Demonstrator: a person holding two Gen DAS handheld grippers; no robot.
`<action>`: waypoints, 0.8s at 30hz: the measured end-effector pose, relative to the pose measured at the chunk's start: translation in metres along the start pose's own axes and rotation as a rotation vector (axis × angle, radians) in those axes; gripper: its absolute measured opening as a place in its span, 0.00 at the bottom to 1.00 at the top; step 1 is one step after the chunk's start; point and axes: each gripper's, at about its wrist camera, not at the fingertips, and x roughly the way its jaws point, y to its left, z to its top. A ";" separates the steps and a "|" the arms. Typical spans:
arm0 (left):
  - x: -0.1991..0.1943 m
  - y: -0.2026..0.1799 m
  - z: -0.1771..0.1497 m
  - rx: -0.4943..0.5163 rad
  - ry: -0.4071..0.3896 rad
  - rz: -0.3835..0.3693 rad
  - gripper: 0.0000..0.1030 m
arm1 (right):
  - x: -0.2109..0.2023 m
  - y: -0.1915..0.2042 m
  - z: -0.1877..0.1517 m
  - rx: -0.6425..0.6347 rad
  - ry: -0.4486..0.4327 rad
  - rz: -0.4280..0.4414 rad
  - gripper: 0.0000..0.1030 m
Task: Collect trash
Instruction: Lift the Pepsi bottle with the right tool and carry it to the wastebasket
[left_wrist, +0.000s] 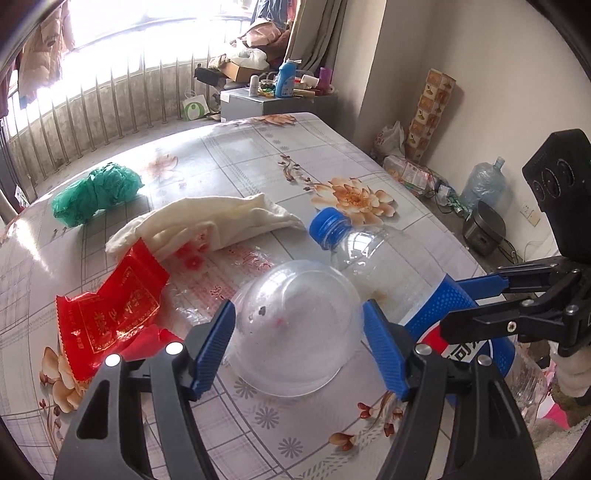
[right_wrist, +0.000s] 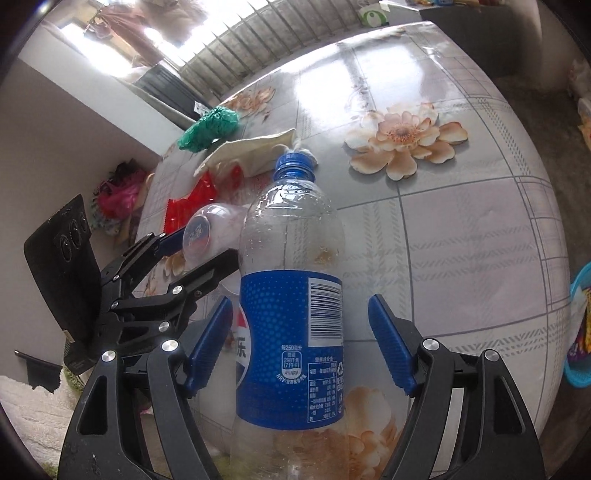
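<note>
Between the wide-open left hand-held gripper (left_wrist: 297, 341) lies a clear plastic dome lid (left_wrist: 295, 326), untouched. Right hand-held gripper (right_wrist: 301, 341) also stands wide around the plastic bottle (right_wrist: 291, 295), gripping nothing.

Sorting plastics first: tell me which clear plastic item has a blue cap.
The bottle, lying between the right gripper's open jaws; the clear cup has no cap.

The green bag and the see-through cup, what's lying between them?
In the left wrist view, a white cloth and a red wrapper lie between the green bag and clear cup.
</note>
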 end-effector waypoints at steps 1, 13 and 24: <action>-0.002 0.000 -0.001 -0.001 -0.005 0.001 0.66 | -0.002 0.000 0.000 0.000 -0.004 0.006 0.70; -0.033 -0.001 -0.005 -0.028 -0.035 0.025 0.66 | 0.020 -0.010 -0.017 0.103 0.028 0.114 0.54; -0.057 -0.046 0.038 0.081 -0.101 -0.088 0.66 | -0.063 -0.064 -0.040 0.265 -0.255 0.229 0.53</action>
